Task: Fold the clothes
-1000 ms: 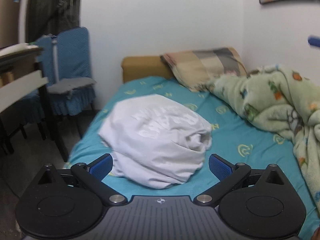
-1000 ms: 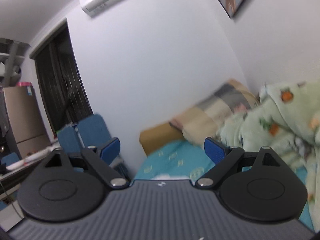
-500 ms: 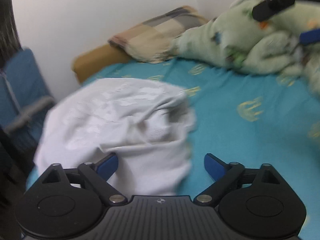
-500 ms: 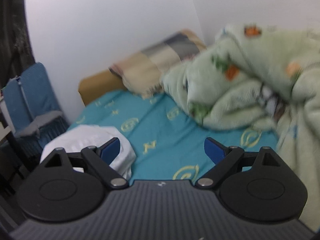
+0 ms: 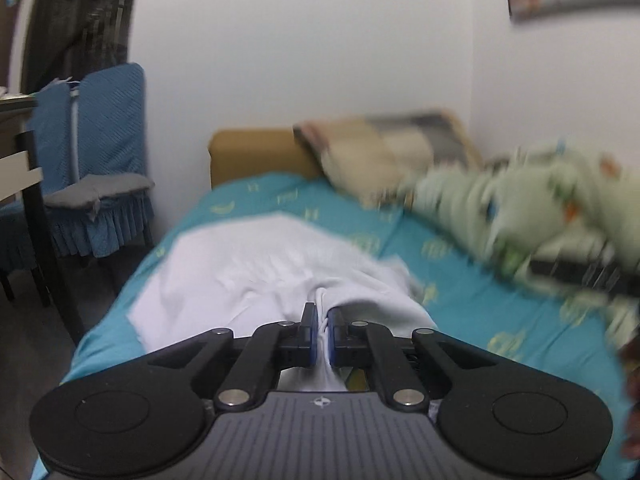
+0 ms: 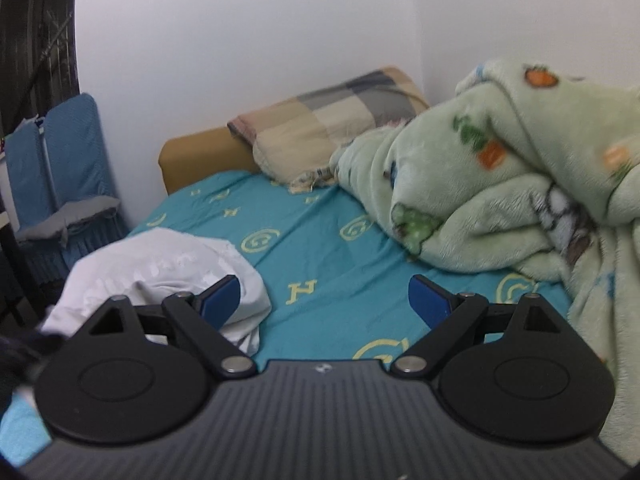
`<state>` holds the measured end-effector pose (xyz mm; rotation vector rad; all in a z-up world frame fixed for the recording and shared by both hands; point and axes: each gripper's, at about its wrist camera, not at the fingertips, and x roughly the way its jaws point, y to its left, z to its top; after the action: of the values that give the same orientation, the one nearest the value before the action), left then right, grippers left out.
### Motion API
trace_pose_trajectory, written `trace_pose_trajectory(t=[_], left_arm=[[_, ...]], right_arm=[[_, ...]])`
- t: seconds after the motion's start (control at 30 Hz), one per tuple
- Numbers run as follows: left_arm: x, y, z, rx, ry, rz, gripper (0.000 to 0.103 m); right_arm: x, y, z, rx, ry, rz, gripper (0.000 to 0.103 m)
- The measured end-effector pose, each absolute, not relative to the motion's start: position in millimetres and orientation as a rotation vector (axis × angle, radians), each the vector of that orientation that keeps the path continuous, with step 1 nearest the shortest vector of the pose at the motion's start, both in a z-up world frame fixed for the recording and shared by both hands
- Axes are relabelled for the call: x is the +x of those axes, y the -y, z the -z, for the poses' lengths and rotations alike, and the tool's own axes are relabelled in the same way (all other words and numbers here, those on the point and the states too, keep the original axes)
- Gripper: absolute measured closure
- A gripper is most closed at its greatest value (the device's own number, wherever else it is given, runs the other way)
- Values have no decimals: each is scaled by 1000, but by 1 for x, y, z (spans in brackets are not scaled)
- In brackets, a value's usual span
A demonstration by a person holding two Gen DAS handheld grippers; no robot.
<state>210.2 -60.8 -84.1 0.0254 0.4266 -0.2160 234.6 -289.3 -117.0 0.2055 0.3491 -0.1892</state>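
A crumpled white garment [image 5: 256, 272] lies on the near left part of the teal bed sheet [image 5: 460, 300]. My left gripper [image 5: 322, 334] is shut on a fold of its near edge, with the cloth bunched between the blue pads. In the right wrist view the same white garment [image 6: 160, 268] sits at the lower left, and my right gripper [image 6: 324, 300] stands open above the teal sheet [image 6: 320, 248], just right of the garment, holding nothing.
A green patterned blanket [image 6: 520, 184] is heaped on the right of the bed. A plaid pillow [image 6: 332, 120] leans on the mustard headboard [image 6: 196, 156]. A blue covered chair [image 5: 100, 168] and a desk edge [image 5: 20, 172] stand left of the bed.
My left gripper has closed on the near edge of the white garment; it was open before. The right gripper has swung down from the wall to face the bed.
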Motion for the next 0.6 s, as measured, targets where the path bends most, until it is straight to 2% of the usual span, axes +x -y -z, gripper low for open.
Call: trace_pose_trajectory(t=[0.37, 0.6], left_arm=[[91, -41, -6, -182, -314, 242, 99], [83, -86, -11, -160, -375, 197, 98]], right_arm=[[167, 251, 90, 149, -331, 74, 10], [167, 207, 117, 144, -520, -110, 10]])
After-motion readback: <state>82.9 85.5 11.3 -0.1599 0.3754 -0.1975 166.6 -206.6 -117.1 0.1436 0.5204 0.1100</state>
